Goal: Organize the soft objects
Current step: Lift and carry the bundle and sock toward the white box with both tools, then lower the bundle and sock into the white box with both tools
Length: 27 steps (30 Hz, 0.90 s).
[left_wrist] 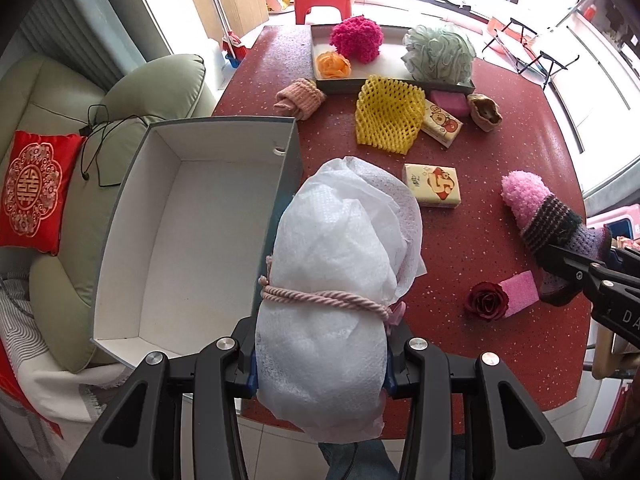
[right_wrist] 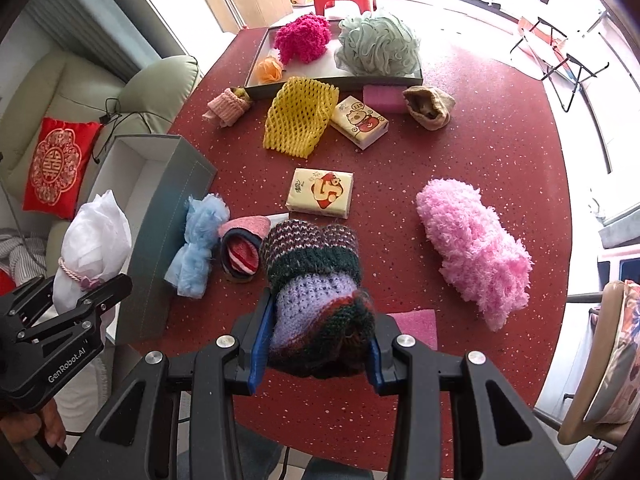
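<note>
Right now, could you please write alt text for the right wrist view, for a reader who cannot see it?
The right tongs grip a knitted striped sock bundle above a red table strewn with soft items. At left, the left tongs hold a white wrapped bundle beside an open grey box.

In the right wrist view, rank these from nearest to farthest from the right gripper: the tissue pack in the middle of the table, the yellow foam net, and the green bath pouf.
From the right gripper:
1. Tissue pack, mid-table, just ahead.
2. Yellow foam net, farther back, slightly left.
3. Green bath pouf, in the tray at the far edge.
</note>
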Each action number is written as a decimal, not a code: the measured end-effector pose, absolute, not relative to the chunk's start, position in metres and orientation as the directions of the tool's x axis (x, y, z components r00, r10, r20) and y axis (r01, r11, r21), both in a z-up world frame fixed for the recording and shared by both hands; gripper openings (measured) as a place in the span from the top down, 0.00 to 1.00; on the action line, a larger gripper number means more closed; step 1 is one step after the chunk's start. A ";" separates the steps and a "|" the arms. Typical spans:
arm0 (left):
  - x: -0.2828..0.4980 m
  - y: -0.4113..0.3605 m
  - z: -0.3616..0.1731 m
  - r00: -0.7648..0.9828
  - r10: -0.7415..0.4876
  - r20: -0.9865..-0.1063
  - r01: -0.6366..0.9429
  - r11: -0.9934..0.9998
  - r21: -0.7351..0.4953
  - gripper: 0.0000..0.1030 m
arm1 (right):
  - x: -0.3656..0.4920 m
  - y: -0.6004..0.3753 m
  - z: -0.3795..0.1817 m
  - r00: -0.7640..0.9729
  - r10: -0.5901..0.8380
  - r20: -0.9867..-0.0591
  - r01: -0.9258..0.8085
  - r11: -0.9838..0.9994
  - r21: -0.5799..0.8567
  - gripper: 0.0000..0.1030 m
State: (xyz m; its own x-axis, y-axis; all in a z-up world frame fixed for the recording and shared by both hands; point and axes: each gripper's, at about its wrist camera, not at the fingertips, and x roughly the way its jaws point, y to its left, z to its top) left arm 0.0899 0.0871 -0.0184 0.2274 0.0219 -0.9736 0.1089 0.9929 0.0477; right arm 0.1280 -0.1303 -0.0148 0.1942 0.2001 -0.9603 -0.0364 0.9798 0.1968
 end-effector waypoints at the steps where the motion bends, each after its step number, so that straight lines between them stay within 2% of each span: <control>1: 0.091 0.095 -0.019 0.225 0.021 -0.974 0.101 0.994 0.045 0.57 | 0.130 -0.123 -0.013 0.198 0.204 -0.959 -0.032 0.979 0.202 0.59; 7: 0.091 0.148 -0.016 0.245 0.028 -0.969 0.014 0.999 0.032 0.57 | 0.141 -0.072 -0.001 0.216 0.214 -0.953 -0.105 0.975 0.195 0.59; 16: 0.088 0.226 -0.023 0.256 0.073 -0.964 -0.164 0.986 0.031 0.57 | 0.171 0.026 0.015 0.231 0.273 -0.934 -0.324 0.926 0.191 0.59; 27: 0.086 0.262 -0.057 0.201 0.085 -0.976 -0.299 0.954 0.021 0.57 | 0.193 0.100 -0.001 0.187 0.280 -0.942 -0.470 0.867 0.164 0.59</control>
State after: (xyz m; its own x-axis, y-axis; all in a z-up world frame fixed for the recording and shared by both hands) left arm 0.0859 0.2624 -0.0565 0.2013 0.0850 -0.9758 -0.2989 0.9540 0.0215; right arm 0.1926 0.1002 -0.0010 0.1875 0.2797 -0.9416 -0.4700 0.8673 0.1641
